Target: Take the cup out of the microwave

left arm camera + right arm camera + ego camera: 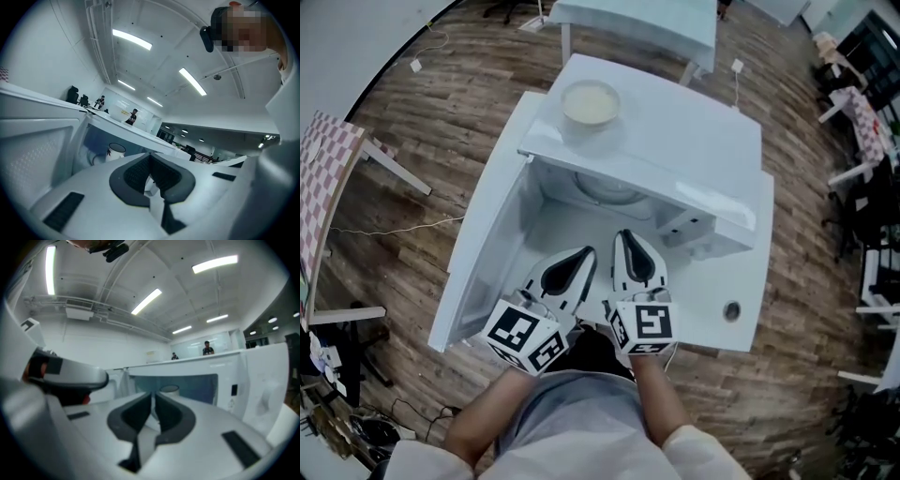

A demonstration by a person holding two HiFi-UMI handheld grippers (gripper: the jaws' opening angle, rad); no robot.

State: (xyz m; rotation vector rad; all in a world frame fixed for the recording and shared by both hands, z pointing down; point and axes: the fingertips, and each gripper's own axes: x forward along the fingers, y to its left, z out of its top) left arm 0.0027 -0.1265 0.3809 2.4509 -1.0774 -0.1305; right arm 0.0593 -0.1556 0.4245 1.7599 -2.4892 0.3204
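Note:
A white microwave (675, 141) stands on a white table (712, 323) with its door (483, 244) swung open to the left. Inside sits a white cup (115, 151) with a dark rim and a handle on its left; the right gripper view also shows the cup (169, 390), deep in the cavity. The head view hides it under the microwave's top. My left gripper (584, 255) and right gripper (624, 236) hover side by side before the opening, both shut and holding nothing. Each is well short of the cup.
A cream bowl (591, 101) rests on top of the microwave. The table has a round cable hole (731, 309) at the right. Another white table (637, 23) stands behind, and a checkered board (323, 178) at the left on the wood floor.

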